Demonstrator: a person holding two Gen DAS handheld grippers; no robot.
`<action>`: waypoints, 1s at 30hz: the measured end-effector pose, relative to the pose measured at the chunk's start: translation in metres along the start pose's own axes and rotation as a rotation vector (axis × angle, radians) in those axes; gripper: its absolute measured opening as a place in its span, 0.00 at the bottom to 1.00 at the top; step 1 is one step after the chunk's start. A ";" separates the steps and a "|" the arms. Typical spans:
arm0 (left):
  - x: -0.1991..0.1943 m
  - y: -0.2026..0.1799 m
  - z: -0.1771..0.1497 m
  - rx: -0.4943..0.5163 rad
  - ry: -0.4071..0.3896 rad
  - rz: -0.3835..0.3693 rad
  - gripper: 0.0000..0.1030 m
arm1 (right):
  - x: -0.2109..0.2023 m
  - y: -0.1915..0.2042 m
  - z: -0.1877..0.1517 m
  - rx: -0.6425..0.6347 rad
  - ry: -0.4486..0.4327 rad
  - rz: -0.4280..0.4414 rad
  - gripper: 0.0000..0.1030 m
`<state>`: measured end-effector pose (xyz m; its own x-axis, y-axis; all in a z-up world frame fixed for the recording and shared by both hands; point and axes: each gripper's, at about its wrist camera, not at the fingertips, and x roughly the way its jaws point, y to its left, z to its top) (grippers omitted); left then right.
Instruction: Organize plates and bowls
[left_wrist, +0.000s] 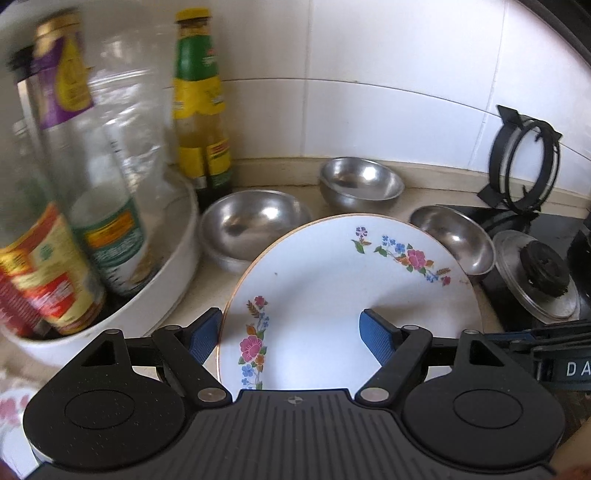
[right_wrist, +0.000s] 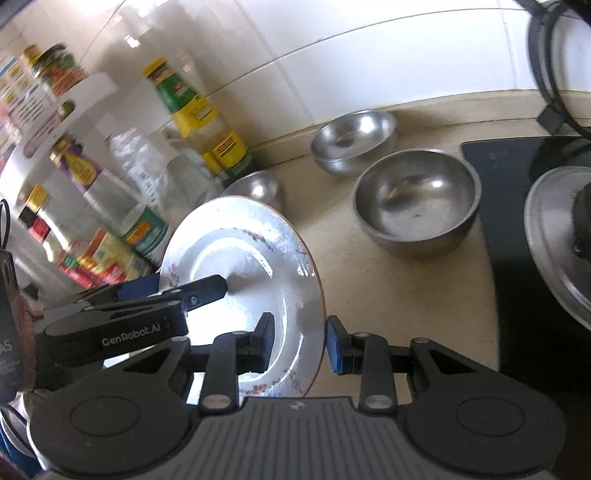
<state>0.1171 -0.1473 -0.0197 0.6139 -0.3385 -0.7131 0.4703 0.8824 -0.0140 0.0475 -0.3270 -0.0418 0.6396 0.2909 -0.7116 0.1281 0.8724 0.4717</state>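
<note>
The right gripper (right_wrist: 300, 345) clamps the rim of the floral plate (right_wrist: 258, 280), one pad on the plate's underside and the blue pad on its gilt edge, holding it tilted up on edge above the beige counter (right_wrist: 406, 295). The left gripper (left_wrist: 288, 338) stands wide open around the same plate (left_wrist: 343, 295): its left blue pad sits just outside the rim, and its right pad hovers over the white face without visibly pressing on it. From the right wrist view the left gripper's (right_wrist: 177, 291) fingers straddle the plate's far edge.

Behind the plate, three steel bowls rest on the counter: a left bowl (left_wrist: 255, 221) nearest the white turntable tray (left_wrist: 177, 258), a rear bowl (left_wrist: 360, 182) stacked in another by the tiled wall (left_wrist: 369, 92), and a right bowl (left_wrist: 454, 236) at the edge of the black stove (left_wrist: 517, 229). The tray carries sauce bottles, and a green-labelled bottle (left_wrist: 199, 107) stands beside it. A steel lid (left_wrist: 535, 280) with a black knob lies on the stove, near a black pan support (left_wrist: 524, 158) leaning against the wall.
</note>
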 end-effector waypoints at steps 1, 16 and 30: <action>-0.003 0.001 -0.002 -0.010 -0.001 0.012 0.82 | 0.002 0.002 -0.001 -0.009 0.010 0.010 0.49; -0.052 0.035 -0.066 -0.181 0.045 0.166 0.84 | 0.022 0.039 -0.016 -0.183 0.170 0.135 0.49; -0.081 0.045 -0.109 -0.320 0.081 0.244 0.85 | 0.030 0.069 -0.036 -0.308 0.266 0.199 0.49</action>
<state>0.0193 -0.0446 -0.0393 0.6256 -0.0908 -0.7749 0.0882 0.9951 -0.0454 0.0483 -0.2443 -0.0491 0.4066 0.5208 -0.7506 -0.2355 0.8536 0.4647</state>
